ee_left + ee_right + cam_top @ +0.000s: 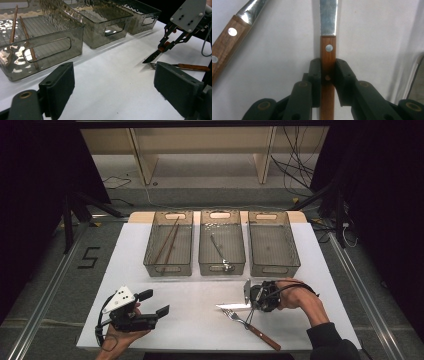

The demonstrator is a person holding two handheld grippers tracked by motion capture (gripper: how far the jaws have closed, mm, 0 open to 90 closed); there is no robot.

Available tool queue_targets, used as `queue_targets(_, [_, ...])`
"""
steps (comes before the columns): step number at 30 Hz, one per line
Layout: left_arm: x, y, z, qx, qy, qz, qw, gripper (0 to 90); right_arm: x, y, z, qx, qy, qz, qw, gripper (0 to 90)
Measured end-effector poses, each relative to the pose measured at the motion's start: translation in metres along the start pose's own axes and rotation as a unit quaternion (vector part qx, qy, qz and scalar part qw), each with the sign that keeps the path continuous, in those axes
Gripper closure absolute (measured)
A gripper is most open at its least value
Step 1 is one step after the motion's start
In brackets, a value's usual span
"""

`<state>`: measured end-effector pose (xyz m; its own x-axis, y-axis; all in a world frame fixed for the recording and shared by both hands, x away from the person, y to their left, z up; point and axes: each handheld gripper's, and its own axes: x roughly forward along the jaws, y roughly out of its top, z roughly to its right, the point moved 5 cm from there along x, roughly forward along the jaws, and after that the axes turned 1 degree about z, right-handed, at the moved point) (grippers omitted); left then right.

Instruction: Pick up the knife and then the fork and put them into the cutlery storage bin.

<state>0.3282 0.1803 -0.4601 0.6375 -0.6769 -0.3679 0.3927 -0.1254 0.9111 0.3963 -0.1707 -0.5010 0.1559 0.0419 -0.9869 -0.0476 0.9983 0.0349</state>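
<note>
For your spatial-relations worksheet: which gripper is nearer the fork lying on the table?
Right. The right gripper sits just above the fork, clamping the knife; the left gripper is open, far off to its left.

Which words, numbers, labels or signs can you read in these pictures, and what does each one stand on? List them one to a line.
"5" – a dark figure marked on the grey floor, left of the table.
Nothing else can be read: the bins, the knife, the fork and both grippers bear no lettering that shows.
</note>
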Motion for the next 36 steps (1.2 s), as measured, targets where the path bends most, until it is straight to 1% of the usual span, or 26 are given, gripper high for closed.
queue_targets(3, [0.0, 0.0, 0.0, -0.001, 0.0, 0.001, 1.0, 16.3, 0.0, 0.0, -0.001, -0.005, 0.001, 0.001, 1.0, 77.0])
queue_targets(6, [0.0, 0.0, 0.0, -0.002, 0.0, 0.0, 1.0, 16.4, -0.002, 0.0, -0.002, -0.004, -0.001, 0.003, 1.0, 77.0])
queue_targets(12, [-0.001, 0.0, -0.001, -0.001, 0.001, 0.001, 1.0, 16.4, -0.008, -0.002, 0.0, 0.003, -0.009, 0.022, 0.9997, 77.1])
queue_targets(17, [-0.001, 0.0, -0.001, -0.002, 0.002, 0.0, 1.0, 16.4, -0.013, -0.002, 0.001, 0.014, -0.018, 0.034, 0.9992, 77.1])
queue_targets(18, [-0.001, 0.0, -0.001, -0.001, 0.002, 0.001, 1.0, 16.4, -0.015, -0.002, 0.001, 0.016, -0.019, 0.04, 0.9989, 77.1])
queue_targets(24, [-0.001, 0.0, -0.001, -0.004, 0.004, 0.002, 1.0, 16.3, -0.024, -0.002, 0.005, 0.044, -0.029, 0.073, 0.996, 77.1])
queue_targets(26, [-0.002, 0.0, -0.002, -0.005, 0.004, 0.003, 1.0, 16.3, -0.028, -0.003, 0.007, 0.059, -0.032, 0.083, 0.9943, 77.1])
queue_targets(27, [-0.001, 0.0, -0.002, -0.007, 0.004, 0.005, 1.0, 16.3, -0.03, -0.003, 0.009, 0.068, -0.035, 0.091, 0.9929, 77.1])
queue_targets(30, [-0.002, 0.0, -0.002, -0.006, 0.005, 0.005, 1.0, 16.3, -0.037, -0.005, 0.013, 0.099, -0.043, 0.117, 0.9873, 77.1])
queue_targets(32, [-0.002, 0.0, -0.002, -0.01, 0.004, 0.005, 0.9999, 16.3, -0.04, -0.006, 0.017, 0.117, -0.048, 0.131, 0.9833, 77.1])
queue_targets(34, [-0.002, 0.001, -0.003, -0.011, 0.004, 0.005, 0.9999, 16.3, -0.043, -0.007, 0.02, 0.135, -0.055, 0.145, 0.9787, 77.1])
queue_targets(35, [-0.002, 0.001, -0.003, -0.012, 0.004, 0.005, 0.9999, 16.3, -0.045, -0.007, 0.021, 0.149, -0.058, 0.154, 0.975, 77.0])
queue_targets(36, [-0.002, 0.001, -0.003, -0.015, 0.005, 0.008, 0.9998, 16.3, -0.046, -0.007, 0.022, 0.161, -0.056, 0.162, 0.9719, 77.1])
